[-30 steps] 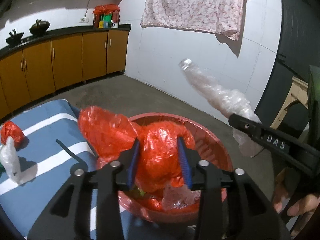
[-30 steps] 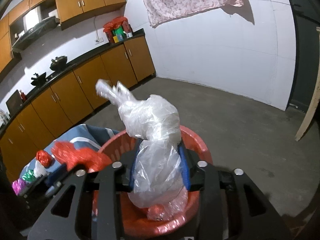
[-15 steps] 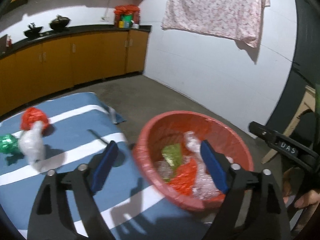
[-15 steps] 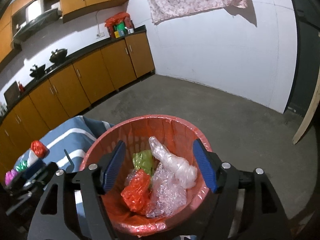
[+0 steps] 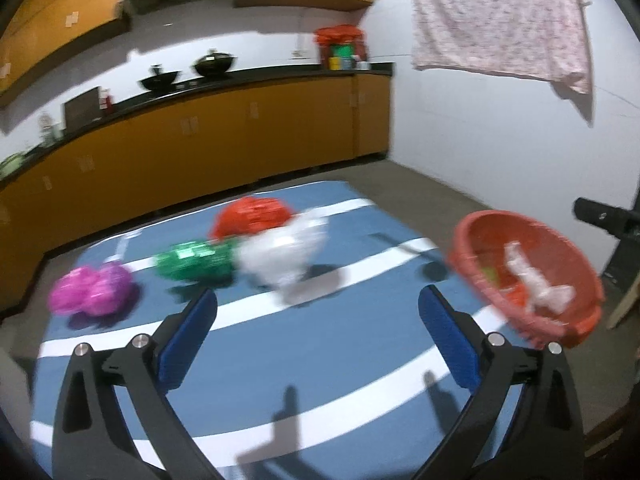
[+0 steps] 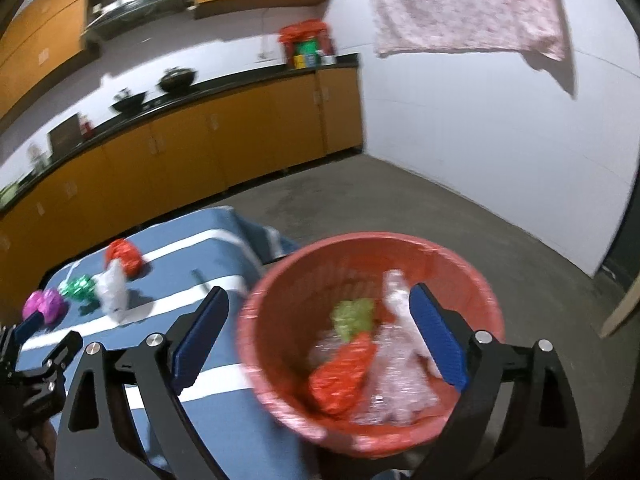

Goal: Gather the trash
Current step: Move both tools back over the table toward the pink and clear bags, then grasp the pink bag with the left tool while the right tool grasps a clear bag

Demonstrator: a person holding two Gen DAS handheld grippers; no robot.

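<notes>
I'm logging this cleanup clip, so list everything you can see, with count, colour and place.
Basket: one, red, right end of table.
Trash in basket: red wad, green wad, clear plastic.
Trash on cloth: red wad, green wad, magenta wad, clear bag.
Tablecloth: one, blue with white stripes.
Cabinets: orange, along wall.
Woks: two, black, on counter.
Floral cloth: one, pink, hanging on wall.
Left gripper: open, empty.
Right gripper: open, empty.

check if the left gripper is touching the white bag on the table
Apart. The left wrist view shows the left gripper open, with bare blue striped cloth between its fingertips and the white bag, which lies farther away beside the green wad.
</notes>
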